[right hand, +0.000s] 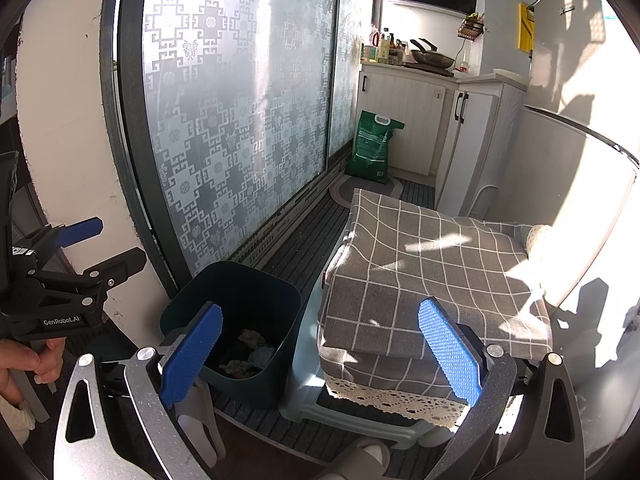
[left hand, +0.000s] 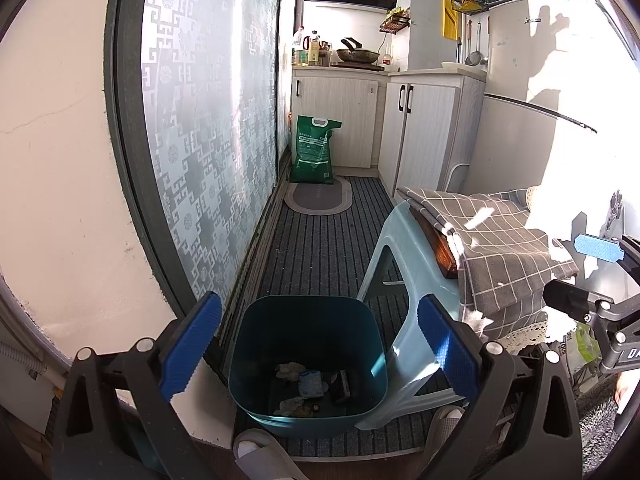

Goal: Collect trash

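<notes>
Hovering w/ jaws spread and empty, left gripper (left hand: 316, 352) is looking down into teal bin (left hand: 308, 364) at 6 o'clock; right gripper (right hand: 320, 356), jaws also spread, is facing checked cloth (right hand: 432, 280). Crumpled tissues (left hand: 290, 372) inside are prob light, soft; bin's stiff rim is looking like best hold.

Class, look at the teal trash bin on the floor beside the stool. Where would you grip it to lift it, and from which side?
Grip the trash bin by its thin upper rim, coming straight down from above with one finger inside and one outside. It stands upright with its mouth open, and the near wall is free; the stool crowds its right side. The left gripper, open, hangs above it.
</notes>
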A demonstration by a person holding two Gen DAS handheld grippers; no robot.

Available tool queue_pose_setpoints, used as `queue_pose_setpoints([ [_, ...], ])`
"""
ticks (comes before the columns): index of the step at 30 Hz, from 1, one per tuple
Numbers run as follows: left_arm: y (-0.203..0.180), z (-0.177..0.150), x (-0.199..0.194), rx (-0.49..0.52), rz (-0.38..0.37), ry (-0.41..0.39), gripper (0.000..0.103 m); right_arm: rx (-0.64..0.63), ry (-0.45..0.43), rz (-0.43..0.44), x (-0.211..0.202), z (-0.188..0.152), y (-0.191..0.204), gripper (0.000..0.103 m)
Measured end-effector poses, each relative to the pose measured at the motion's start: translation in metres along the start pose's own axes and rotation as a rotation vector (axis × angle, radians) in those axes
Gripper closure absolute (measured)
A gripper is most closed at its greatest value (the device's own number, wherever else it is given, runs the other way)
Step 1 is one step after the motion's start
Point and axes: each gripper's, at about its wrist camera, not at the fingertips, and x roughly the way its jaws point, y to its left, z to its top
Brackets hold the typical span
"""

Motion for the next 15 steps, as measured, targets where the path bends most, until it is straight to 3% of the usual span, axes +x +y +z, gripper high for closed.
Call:
queue_pose_setpoints([
  [15,-0.0004,0.0005,-0.0007,0.003,0.000,-0.003,0.003,0.001,0.001,0.002,0.0001,-0.0006,0.0001,0.003],
])
